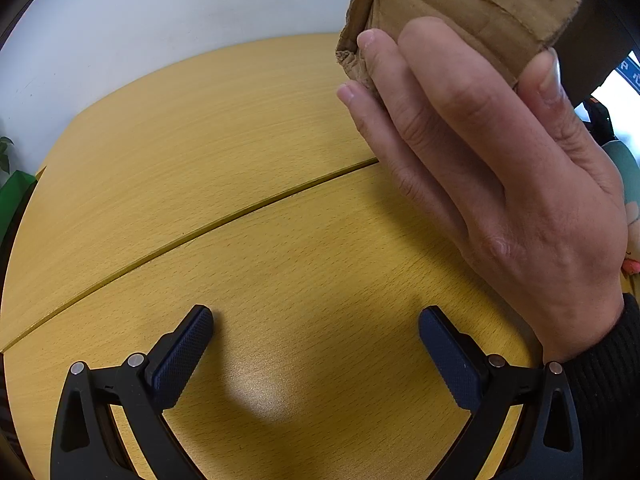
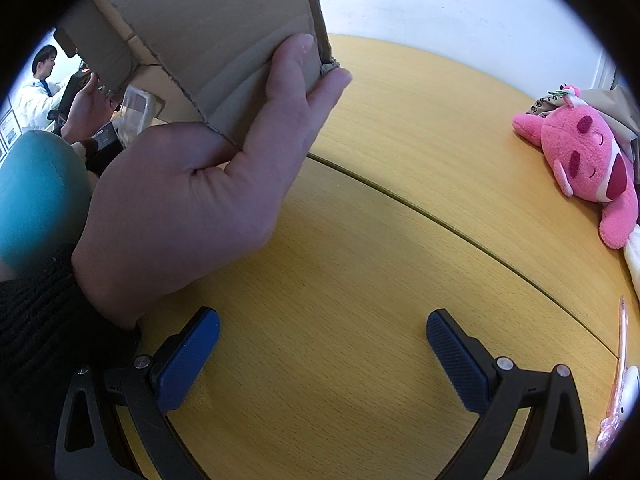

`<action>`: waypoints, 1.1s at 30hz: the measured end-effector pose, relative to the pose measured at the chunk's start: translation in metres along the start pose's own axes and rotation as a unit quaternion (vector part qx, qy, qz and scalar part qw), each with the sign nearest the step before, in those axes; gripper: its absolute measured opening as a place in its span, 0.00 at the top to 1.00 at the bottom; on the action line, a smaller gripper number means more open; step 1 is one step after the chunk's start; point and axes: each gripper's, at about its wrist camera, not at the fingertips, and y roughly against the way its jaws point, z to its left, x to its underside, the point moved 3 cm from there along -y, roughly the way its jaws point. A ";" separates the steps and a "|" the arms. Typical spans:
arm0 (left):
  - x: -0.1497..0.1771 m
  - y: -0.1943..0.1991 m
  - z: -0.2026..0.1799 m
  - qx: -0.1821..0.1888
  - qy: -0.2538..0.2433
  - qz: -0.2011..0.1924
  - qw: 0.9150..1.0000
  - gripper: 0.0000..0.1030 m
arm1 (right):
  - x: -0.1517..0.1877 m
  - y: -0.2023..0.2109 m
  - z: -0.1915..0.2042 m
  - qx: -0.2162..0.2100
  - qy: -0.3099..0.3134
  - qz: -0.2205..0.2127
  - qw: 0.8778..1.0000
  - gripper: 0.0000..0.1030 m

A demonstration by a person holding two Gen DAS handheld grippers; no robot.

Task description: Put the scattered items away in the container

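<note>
A brown cardboard box (image 1: 460,4) is held in the air above the yellow wooden table (image 1: 240,160) by a bare hand (image 1: 500,168) in a black sleeve. The right wrist view shows the same box (image 2: 208,20) gripped at its corner by the hand (image 2: 192,192). My left gripper (image 1: 316,332) stands open over bare tabletop, nothing between its fingers. My right gripper (image 2: 322,336) is open too, over the table (image 2: 360,240). A pink plush toy (image 2: 588,164) lies at the right edge, and a pink pen (image 2: 618,376) lies near it.
A seam (image 1: 248,212) runs across the tabletop. Crumpled brown paper (image 2: 616,108) sits behind the plush. A teal chair back (image 2: 36,196) and another person (image 2: 36,92) at a desk show at the left. A green plant (image 1: 10,184) is past the table's left edge.
</note>
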 end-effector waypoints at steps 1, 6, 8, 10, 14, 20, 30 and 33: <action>0.000 0.000 -0.001 0.000 0.000 0.000 1.000 0.00 | 0.000 0.000 0.000 0.000 0.000 0.000 1.000 0.00; 0.000 0.001 -0.002 0.000 0.000 0.000 1.000 0.00 | 0.000 0.000 0.000 0.000 0.000 0.000 1.000 0.00; 0.000 0.001 -0.002 0.000 0.000 0.000 1.000 0.00 | 0.000 0.000 -0.001 0.000 0.000 0.000 1.000 0.00; 0.000 0.001 -0.003 0.000 0.000 0.000 1.000 0.00 | 0.000 0.000 -0.001 -0.001 0.000 0.000 1.000 0.00; 0.000 0.002 -0.003 -0.001 0.000 0.000 1.000 0.00 | -0.001 0.000 -0.001 -0.001 0.000 0.000 1.000 0.00; 0.000 0.003 -0.004 -0.001 0.000 0.000 1.000 0.00 | -0.001 0.000 -0.001 -0.001 0.000 0.000 1.000 0.00; 0.000 0.003 -0.005 -0.001 -0.001 0.000 1.000 0.00 | -0.001 0.000 -0.001 -0.001 0.000 0.000 1.000 0.00; 0.000 0.004 -0.006 -0.001 -0.001 0.000 1.000 0.00 | -0.001 0.000 -0.001 -0.001 0.000 0.000 1.000 0.00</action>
